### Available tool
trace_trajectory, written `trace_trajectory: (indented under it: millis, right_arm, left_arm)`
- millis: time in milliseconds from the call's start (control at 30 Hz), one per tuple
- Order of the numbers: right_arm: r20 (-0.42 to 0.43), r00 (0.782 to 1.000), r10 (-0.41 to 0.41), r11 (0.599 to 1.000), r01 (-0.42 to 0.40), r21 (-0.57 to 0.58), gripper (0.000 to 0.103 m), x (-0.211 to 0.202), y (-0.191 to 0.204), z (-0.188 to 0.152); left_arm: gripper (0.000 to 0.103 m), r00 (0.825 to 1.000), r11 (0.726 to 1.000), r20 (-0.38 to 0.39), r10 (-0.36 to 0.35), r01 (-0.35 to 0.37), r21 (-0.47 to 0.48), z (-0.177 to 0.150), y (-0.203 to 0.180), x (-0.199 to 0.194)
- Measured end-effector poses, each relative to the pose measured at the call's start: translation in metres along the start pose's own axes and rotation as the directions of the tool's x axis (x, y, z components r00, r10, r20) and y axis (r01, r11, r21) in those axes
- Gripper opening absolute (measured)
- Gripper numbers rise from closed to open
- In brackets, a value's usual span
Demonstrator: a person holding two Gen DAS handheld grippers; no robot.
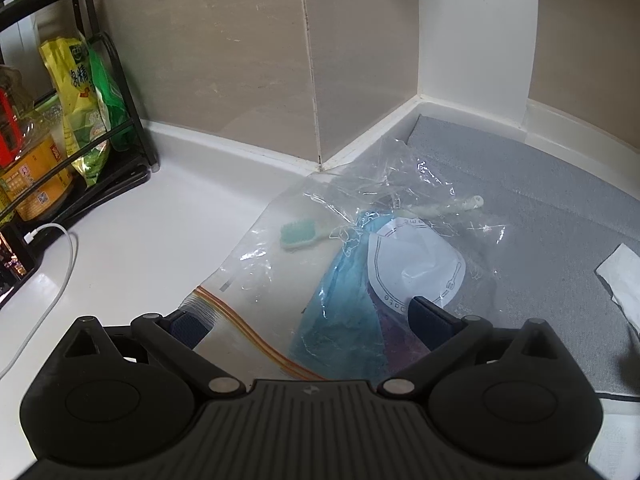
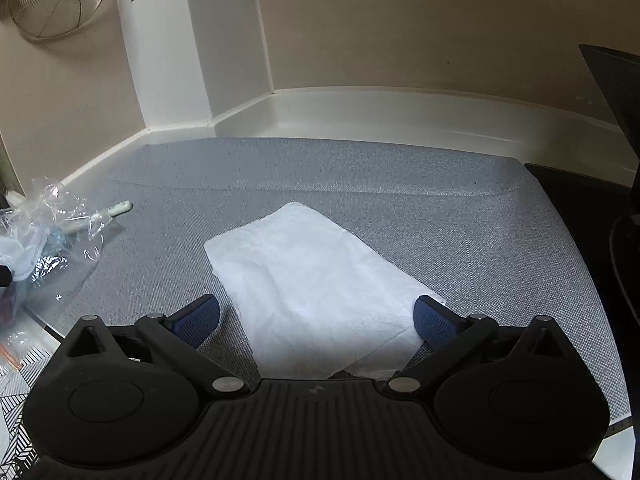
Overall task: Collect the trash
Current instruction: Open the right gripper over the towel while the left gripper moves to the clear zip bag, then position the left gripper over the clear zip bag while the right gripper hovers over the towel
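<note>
Tissue (image 2: 316, 280) lies flat between our right gripper (image 2: 316, 320)'s wide-open fingers, so we should pinch its 6 o'clock edge while the left gripper (image 1: 304, 320), open too, straddles the bag (image 1: 320, 264).

Two wrist cameras, both tilted down at the counter corner, close in.

My left camera sits low over the clear bag (image 1: 344, 240), facing the tiled corner behind it, with a rack (image 1: 100, 80) off to its left. My right camera looks from right of the bag (image 2: 44, 224) across the grey mat (image 2: 360, 184) toward the back wall, close above a white napkin (image 2: 316, 276). Both catch the bag, the mat (image 1: 540, 200) and the napkin (image 1: 622, 280).
</note>
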State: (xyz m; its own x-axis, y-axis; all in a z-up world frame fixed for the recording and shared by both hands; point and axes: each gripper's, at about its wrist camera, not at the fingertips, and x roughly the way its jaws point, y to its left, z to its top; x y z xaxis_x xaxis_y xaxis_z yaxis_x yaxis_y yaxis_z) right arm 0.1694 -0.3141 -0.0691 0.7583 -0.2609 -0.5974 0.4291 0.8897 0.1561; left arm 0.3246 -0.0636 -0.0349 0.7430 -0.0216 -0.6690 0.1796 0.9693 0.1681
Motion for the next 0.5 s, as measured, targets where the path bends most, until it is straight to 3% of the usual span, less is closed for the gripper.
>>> trace_trajectory:
  millis: [500]
  right_arm:
    - [-0.022,0.999,-0.045,0.997,0.043,-0.061,0.103,0.0048,0.0083,0.0012]
  left_arm:
    - [0.103,1.000,1.000,-0.015,-0.011,0.011,-0.017,0.0051,-0.0012,0.0055]
